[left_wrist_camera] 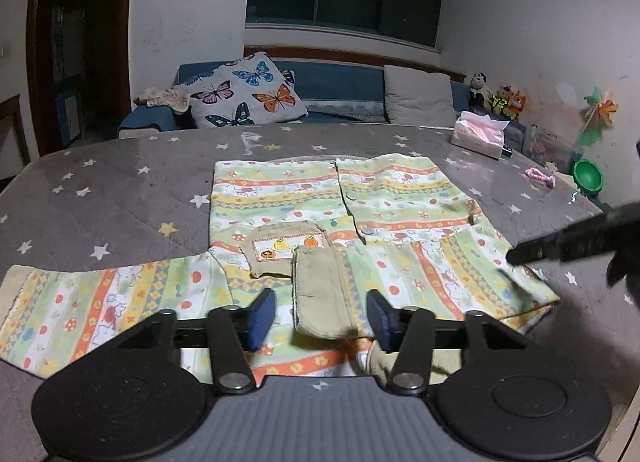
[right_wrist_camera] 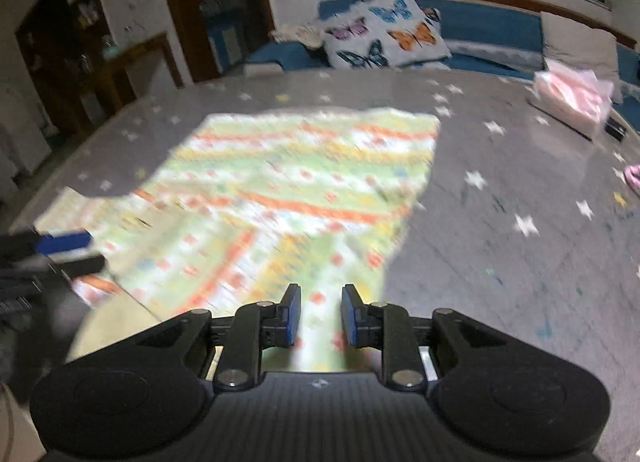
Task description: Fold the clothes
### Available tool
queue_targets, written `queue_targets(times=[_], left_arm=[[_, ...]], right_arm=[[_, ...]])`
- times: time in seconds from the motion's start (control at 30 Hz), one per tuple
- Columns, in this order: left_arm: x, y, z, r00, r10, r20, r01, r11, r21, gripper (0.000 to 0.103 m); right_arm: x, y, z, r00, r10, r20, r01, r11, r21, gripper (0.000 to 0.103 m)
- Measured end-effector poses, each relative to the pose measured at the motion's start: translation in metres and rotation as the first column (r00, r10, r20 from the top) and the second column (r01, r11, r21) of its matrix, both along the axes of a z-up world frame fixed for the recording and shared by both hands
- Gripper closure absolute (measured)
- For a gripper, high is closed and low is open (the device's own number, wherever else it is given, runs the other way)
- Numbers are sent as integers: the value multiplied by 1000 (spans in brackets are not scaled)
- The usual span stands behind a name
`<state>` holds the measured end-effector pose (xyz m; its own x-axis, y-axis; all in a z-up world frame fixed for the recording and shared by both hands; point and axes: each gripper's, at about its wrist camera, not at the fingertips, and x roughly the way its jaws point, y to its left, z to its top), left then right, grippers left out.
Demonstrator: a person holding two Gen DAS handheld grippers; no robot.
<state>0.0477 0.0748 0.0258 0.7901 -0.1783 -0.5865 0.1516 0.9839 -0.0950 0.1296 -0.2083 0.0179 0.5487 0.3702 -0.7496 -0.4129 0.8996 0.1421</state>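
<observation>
Both grippers hang spread and empty at the table's (left_wrist_camera: 120,190) near edge: left gripper (left_wrist_camera: 322,318) over the striped child's shirt's (left_wrist_camera: 280,198) collar, right gripper (right_wrist_camera: 320,316) nearer the right sleeve, sleeves lying along that edge.

The shirt (left_wrist_camera: 340,202) lay spread on the table (left_wrist_camera: 120,190), filling the middle and lower half of the left wrist frame, one sleeve (left_wrist_camera: 100,306) reaching out to the lower left. The left gripper (left_wrist_camera: 322,320) sat at the bottom centre, over the shirt's near edge, a folded cuff (left_wrist_camera: 320,294) lying between its spread fingers. The right gripper (left_wrist_camera: 560,248) entered from the right edge, beside the shirt's right side. A tissue pack (left_wrist_camera: 480,136) stood on the table at the upper right (behind the shirt). Beyond the table, a sofa (left_wrist_camera: 340,86) ran across the upper middle, with a butterfly pillow (left_wrist_camera: 244,94) left of a plain cushion (left_wrist_camera: 418,94).
</observation>
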Motion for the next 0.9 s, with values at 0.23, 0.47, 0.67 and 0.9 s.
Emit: queue_targets(times=[0.23,0.47,0.67,0.9], left_arm=[[13,-3,-11,999,-5,-45,5,1000,-8,74],[18,3,-20,997,18,-74,-19,1000,-6,75],[7,27,-15,995,78,-65,-79,997,-14,74],[-7,79,-10,962,268,-50,-269,963,-8,72]], right_arm=[[12,2,4,999,-10,42,10,1000,1,81],[38,14,-11,999,-28,30,28,1000,-6,82],[20,36,-2,997,53,54,-52,998,-19,81],[-2,90,4,974,213,80,-212,977,-23,74]])
